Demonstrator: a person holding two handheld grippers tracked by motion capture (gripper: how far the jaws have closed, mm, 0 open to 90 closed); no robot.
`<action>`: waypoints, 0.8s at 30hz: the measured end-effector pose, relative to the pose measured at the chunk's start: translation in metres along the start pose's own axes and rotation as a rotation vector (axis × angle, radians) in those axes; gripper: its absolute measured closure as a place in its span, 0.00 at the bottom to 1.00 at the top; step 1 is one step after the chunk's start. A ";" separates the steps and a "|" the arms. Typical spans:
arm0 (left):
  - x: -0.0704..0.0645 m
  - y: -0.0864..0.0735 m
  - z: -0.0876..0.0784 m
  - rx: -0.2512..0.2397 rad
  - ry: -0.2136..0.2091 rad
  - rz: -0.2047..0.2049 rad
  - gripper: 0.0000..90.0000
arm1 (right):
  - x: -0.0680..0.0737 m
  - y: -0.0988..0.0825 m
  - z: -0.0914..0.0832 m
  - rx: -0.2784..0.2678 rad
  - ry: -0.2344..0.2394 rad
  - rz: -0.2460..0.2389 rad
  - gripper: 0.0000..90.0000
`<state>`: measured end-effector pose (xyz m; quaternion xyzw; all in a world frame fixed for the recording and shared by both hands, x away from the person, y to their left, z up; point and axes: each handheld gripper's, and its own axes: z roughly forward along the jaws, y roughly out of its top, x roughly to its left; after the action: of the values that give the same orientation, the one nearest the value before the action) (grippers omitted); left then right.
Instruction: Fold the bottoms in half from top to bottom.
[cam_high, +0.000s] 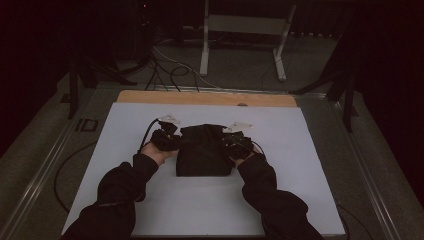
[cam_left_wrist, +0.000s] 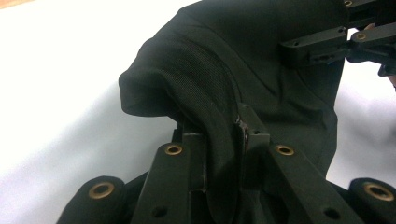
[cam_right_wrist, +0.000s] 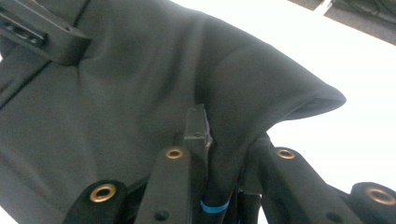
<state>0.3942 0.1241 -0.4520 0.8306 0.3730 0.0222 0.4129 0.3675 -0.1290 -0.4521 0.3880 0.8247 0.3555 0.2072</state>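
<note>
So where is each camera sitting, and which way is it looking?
High view: sits above the person's side, looking forward and down at the white table; both dark-sleeved forearms, the left tool and right tool show, gripping the folded black cloth garment.
Left gripper view: rides the left tool, looking along its black jaws, closed on a fold of garment.
Right gripper view: rides the right tool, jaws pinching the garment.
Shared: both gripper views show the other tool across the same garment.
</note>
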 end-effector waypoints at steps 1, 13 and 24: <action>0.002 0.000 0.001 -0.004 -0.002 -0.006 0.87 | -0.001 0.000 0.003 0.003 0.001 0.004 0.86; 0.015 0.000 0.018 0.008 0.033 -0.021 0.86 | -0.008 -0.002 0.025 0.047 -0.011 0.040 0.86; 0.028 -0.005 0.033 0.027 0.046 -0.064 0.86 | -0.013 -0.001 0.044 0.077 -0.009 0.064 0.86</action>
<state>0.4227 0.1219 -0.4846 0.8230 0.4091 0.0230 0.3933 0.4019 -0.1216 -0.4812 0.4234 0.8240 0.3284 0.1843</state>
